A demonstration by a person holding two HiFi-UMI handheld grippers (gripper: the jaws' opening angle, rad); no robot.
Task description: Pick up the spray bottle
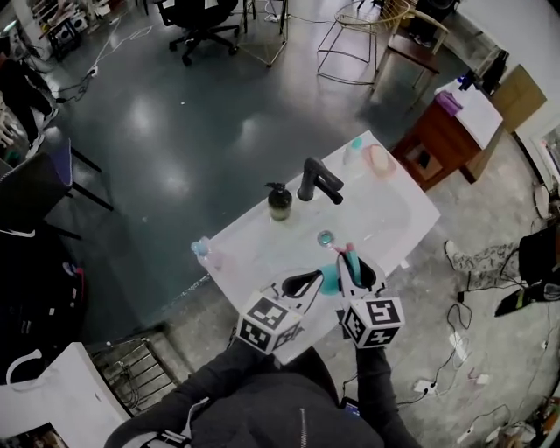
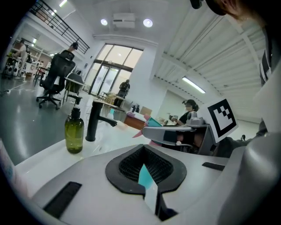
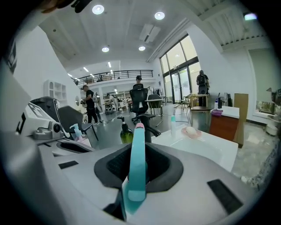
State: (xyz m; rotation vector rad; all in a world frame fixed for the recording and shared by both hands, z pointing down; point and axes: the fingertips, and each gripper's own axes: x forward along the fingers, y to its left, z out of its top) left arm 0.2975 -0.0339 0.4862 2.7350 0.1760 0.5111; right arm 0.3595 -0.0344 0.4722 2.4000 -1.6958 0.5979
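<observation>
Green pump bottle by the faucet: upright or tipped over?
Upright. The green pump bottle stands on its base on the white counter, pump head on top, beside the black faucet.

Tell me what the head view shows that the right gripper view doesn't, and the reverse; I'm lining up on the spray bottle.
Head view only: the round metal drain in the white sink counter, and the person's dark sleeves.
Right gripper view only: round ceiling lights, tall glass windows and a railed balcony.
Both: the small pale-blue spray bottle at the counter's left corner, the olive-green pump bottle, the black faucet, the pink soap dish, and the flat teal strip clamped in the right gripper's fingers.
</observation>
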